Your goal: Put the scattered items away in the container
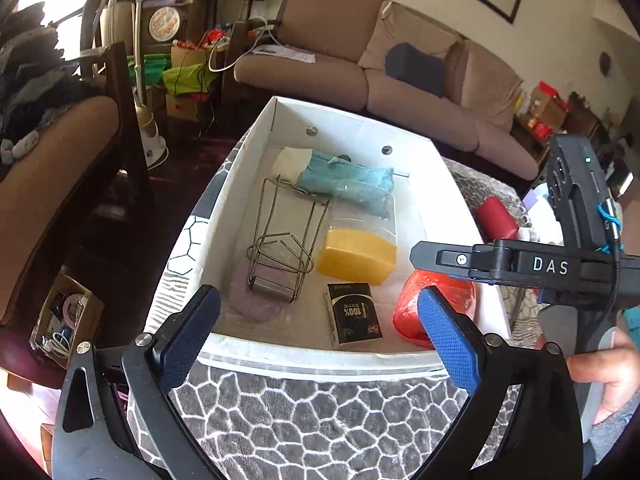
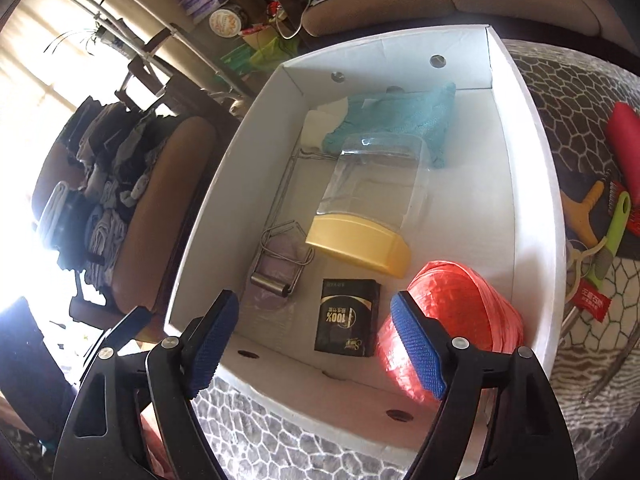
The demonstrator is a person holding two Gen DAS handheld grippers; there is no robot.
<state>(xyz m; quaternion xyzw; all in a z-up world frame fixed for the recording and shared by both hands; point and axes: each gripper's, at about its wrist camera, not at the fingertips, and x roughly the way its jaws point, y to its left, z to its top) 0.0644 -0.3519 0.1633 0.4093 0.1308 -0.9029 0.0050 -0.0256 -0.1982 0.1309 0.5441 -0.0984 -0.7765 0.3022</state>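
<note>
Left claw (image 1: 316,336): mine, spread wide and holding nothing, hanging over the near rim of the white cardboard box (image 1: 256,136).
Right claw (image 2: 316,344): also spread wide with nothing in it, over the box's near right corner; its blue pad (image 2: 418,350) sits just in front of the red twine bundle (image 2: 452,320), and I can't tell if they touch.
What's left outside: red cylinder (image 2: 624,140), yellow-handled tool (image 2: 588,208) and green-handled tool (image 2: 614,232), small red packet (image 2: 592,300), all on the patterned desk (image 2: 560,92) to the right of the box.
The key relation: those strays lie right of the right claw, past the box wall, so I judge the right arm is the nearer one; the red cylinder's long axis runs away from me, roughly along that wall.
In the box: teal cloth (image 1: 344,178) at the far end, clear jar with yellow lid (image 1: 358,254) lying on its side, wire rack (image 1: 280,248) on a purple disc (image 1: 256,300), black packet (image 1: 352,314), red twine bundle in the near right corner.
Progress: most things are in, by my reckoning; a handful are still out.
</note>
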